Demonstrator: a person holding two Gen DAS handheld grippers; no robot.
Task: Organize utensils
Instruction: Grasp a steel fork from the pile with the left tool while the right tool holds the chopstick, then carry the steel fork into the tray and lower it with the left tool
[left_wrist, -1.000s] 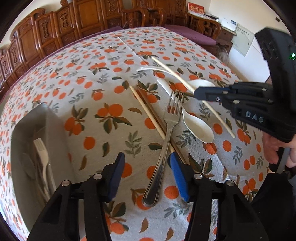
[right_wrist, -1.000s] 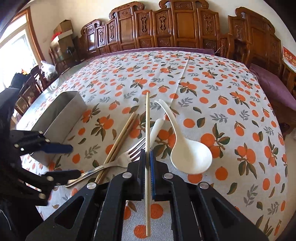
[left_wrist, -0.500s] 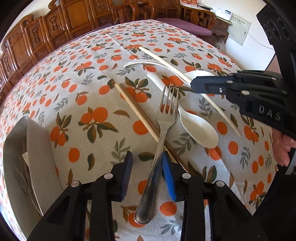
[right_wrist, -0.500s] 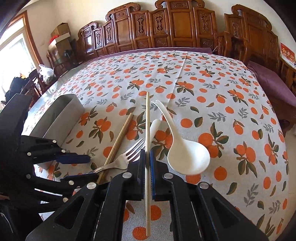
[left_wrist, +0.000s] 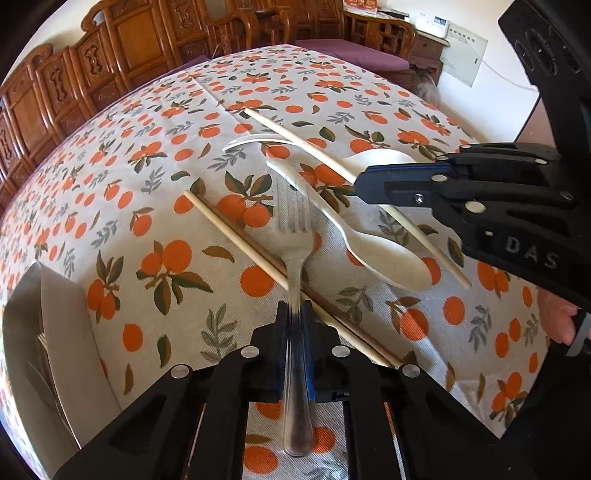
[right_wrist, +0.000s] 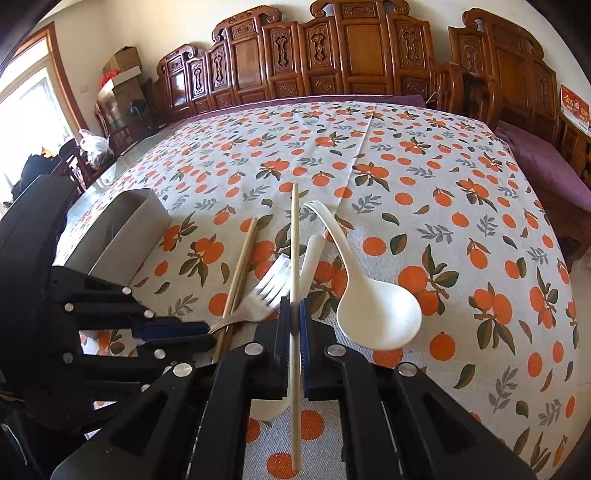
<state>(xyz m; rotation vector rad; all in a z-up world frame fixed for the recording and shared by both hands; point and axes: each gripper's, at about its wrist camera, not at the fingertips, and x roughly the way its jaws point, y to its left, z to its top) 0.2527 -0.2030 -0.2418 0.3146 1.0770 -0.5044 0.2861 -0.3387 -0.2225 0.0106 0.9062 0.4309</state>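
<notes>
My left gripper (left_wrist: 294, 314) is shut on the handle of a metal fork (left_wrist: 295, 236), whose tines point away over the orange-print tablecloth. My right gripper (right_wrist: 294, 308) is shut on a pale chopstick (right_wrist: 294, 236); it also shows in the left wrist view (left_wrist: 360, 182), clamping that chopstick (left_wrist: 295, 138). A second pair of chopsticks (left_wrist: 240, 242) lies under the fork. Two white spoons (left_wrist: 373, 251) (right_wrist: 376, 314) lie beside them. The fork (right_wrist: 258, 299) and left gripper (right_wrist: 173, 332) also show in the right wrist view.
A grey utensil holder (left_wrist: 48, 332) with forks inside lies at the left edge of the table; it also shows in the right wrist view (right_wrist: 122, 225). Carved wooden chairs (right_wrist: 332, 62) ring the far side of the table.
My left gripper moved forward along the fork handle and closed on it. The right gripper stays shut on the chopstick, almost unmoved.
</notes>
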